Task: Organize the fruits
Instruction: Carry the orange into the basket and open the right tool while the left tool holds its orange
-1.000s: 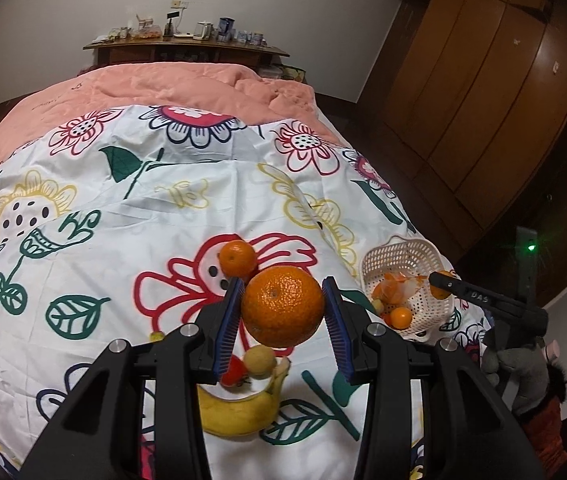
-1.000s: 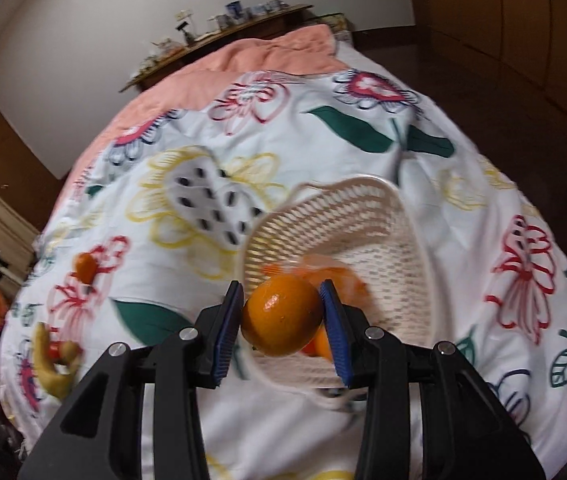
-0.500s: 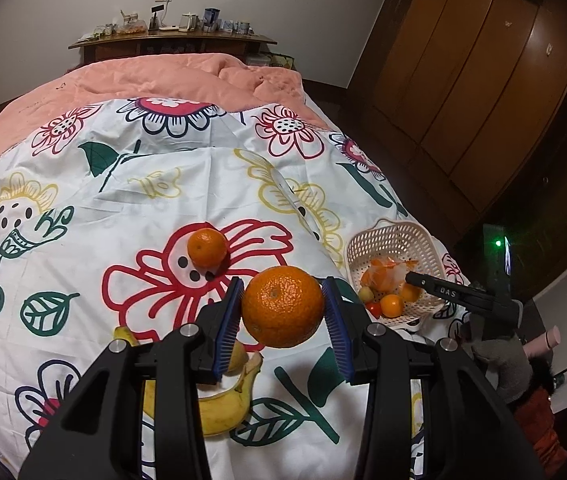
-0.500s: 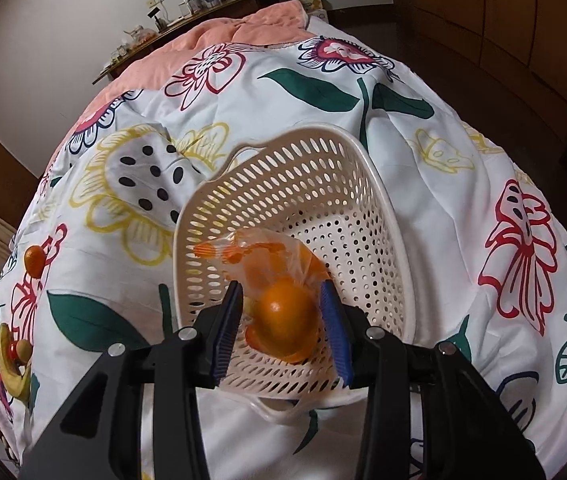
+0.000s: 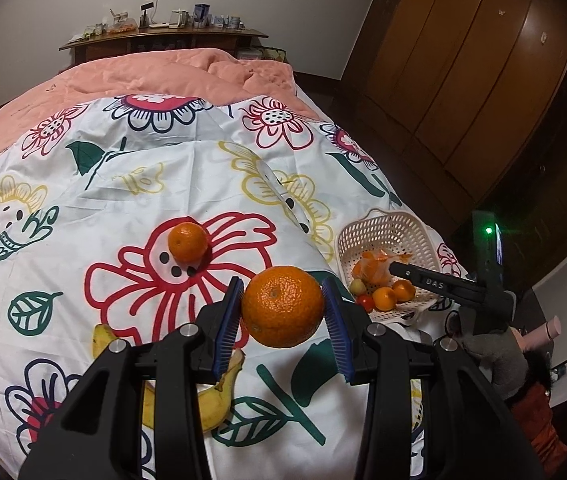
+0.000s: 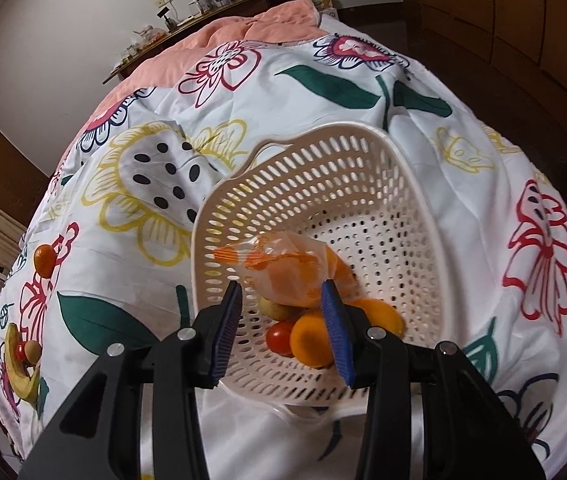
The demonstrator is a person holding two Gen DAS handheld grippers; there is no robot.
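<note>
My left gripper point(image 5: 282, 312) is shut on a large orange point(image 5: 282, 306), held above the floral bedspread. A smaller orange point(image 5: 187, 241) and a banana point(image 5: 207, 396) lie on the bed near it. My right gripper point(image 6: 282, 330) is open and empty over the near rim of the white perforated basket point(image 6: 323, 184). The basket holds oranges point(image 6: 309, 340), a red fruit point(image 6: 278, 338), a yellow-green fruit point(image 6: 277, 309) and an orange plastic bag point(image 6: 287, 268). In the left wrist view the basket point(image 5: 383, 228) sits at the right with the right gripper point(image 5: 427, 280) over it.
The floral bedspread point(image 5: 155, 168) covers the bed, with a pink blanket point(image 5: 143, 76) at the far end. A wooden shelf with small items point(image 5: 163, 32) stands against the wall. Wooden wardrobe doors point(image 5: 475, 72) stand to the right. The basket sits near the bed's right edge.
My right gripper let go of its orange, which now lies in the basket, and its jaws are open. My left gripper moved a little with the large orange still held.
</note>
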